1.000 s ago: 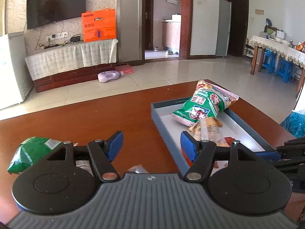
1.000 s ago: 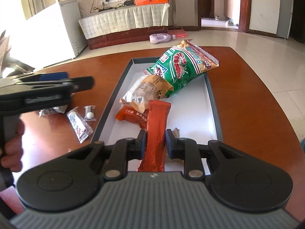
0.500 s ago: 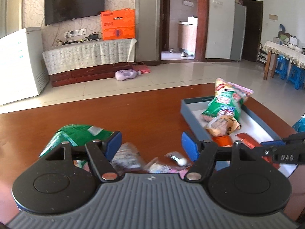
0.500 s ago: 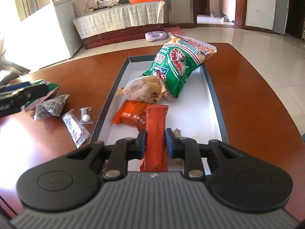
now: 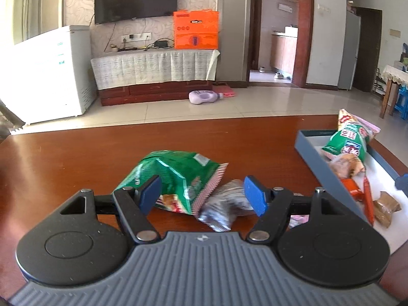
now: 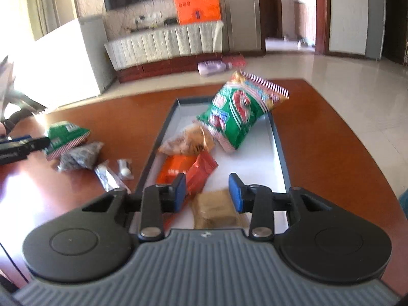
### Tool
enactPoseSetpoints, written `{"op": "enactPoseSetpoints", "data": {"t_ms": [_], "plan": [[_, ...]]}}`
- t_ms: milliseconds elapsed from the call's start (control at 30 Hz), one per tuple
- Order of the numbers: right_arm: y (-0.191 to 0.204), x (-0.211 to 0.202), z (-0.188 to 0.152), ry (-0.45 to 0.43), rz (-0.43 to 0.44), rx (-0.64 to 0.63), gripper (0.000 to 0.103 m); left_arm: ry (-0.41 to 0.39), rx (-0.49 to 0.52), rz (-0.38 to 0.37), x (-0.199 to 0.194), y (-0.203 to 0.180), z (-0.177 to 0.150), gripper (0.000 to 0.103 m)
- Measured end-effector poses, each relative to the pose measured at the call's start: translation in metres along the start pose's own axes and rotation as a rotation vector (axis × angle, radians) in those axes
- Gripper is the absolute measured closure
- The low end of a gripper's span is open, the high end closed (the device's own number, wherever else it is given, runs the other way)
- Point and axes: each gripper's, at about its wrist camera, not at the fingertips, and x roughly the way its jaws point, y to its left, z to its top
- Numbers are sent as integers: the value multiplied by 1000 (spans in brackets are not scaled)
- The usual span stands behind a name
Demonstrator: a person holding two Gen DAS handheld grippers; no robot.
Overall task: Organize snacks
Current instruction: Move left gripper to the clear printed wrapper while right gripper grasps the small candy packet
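Observation:
A grey tray point(image 6: 278, 137) on the brown table holds a green prawn-cracker bag point(image 6: 237, 112), a tan packet point(image 6: 188, 142), an orange packet point(image 6: 176, 169), a red stick packet point(image 6: 201, 173) and a brown bar point(image 6: 216, 207). My right gripper point(image 6: 207, 192) hangs over the tray's near end, its jaws opening; the red stick packet lies free beside its left finger. My left gripper point(image 5: 202, 195) stands open over a green bag point(image 5: 176, 176) and a grey crinkled packet point(image 5: 224, 209) on the table left of the tray point(image 5: 318, 163), gripping neither.
Two small clear packets point(image 6: 112, 176) lie on the table between the grey packet point(image 6: 81, 154) and the tray. Past the table's far edge are tiled floor, a white freezer point(image 5: 51, 74) and a TV stand point(image 5: 153, 76).
The right jaws have parted and let go of the red stick packet, which now lies in the tray. My left gripper has swung left, away from the tray, to above the green bag.

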Motion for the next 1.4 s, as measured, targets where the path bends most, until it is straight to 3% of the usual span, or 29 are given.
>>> {"op": "enactPoseSetpoints", "data": {"t_ms": [167,400,567,733,900,1033,1133,1233,1400], "plan": [[29,3,1,-15,162,-82,64,11,16,-17,5,-3,-3,29],[77,27,-8,66,261,-258,65,19,143,-87,31,-40,-11,29],[102,51,-10,97,268,-373,65,34,271,-143,58,-58,-13,29],[109,68,-2,117,272,-408,65,55,295,-204,79,-58,-13,28],[105,86,12,114,212,-358,66,87,248,-185,96,-40,-20,27],[111,102,15,142,178,-360,75,96,199,-176,101,-29,-19,27],[115,113,14,177,166,-360,76,97,192,-181,102,-26,-20,27],[119,126,6,233,132,-396,78,112,176,-189,104,-23,-20,21],[118,121,5,226,123,-399,80,140,134,-189,112,-22,-23,17]]}}
